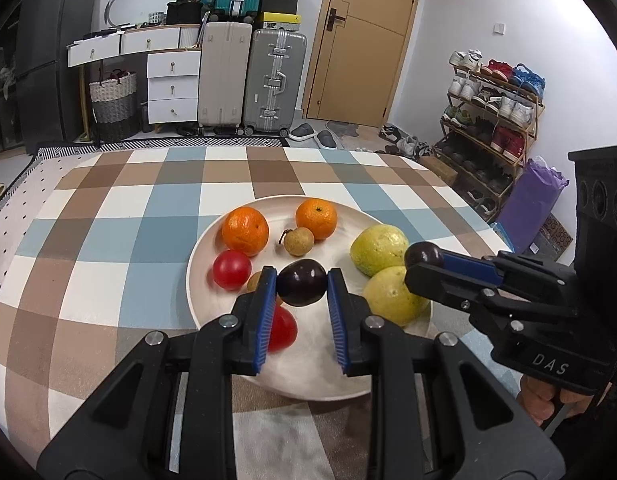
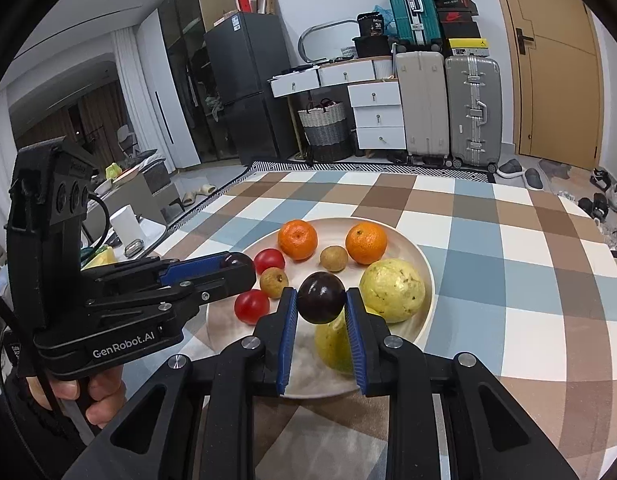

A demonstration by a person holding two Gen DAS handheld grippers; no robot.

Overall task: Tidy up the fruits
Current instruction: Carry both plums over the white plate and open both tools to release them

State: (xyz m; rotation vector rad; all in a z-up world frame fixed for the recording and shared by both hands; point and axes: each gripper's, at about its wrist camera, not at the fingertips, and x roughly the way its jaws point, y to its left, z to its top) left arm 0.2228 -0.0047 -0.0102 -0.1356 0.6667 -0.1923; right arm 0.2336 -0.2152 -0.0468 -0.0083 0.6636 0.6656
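Over the plate (image 1: pixel 212 264): two hand-held grippers, each clamped on one dark purple plum.
Left gripper (image 1: pixel 302 282), marked "GenRobot.AI", grips a plum (image 1: pixel 301 282); right gripper (image 2: pixel 321 298), marked "DAS", grips another plum (image 2: pixel 321 297). Glossy, round fruit, held above tangerines (image 1: pixel 245 231), tomatoes (image 1: pixel 231 269), guavas (image 1: pixel 378 249).

I see open checkered worktop (image 1: pixel 108 240) left of and beyond the plate (image 1: pixel 212 248). On the plate, oranges (image 1: pixel 244 230) crowd the far side and guavas (image 1: pixel 378 250) block the right; its near middle lies bare.
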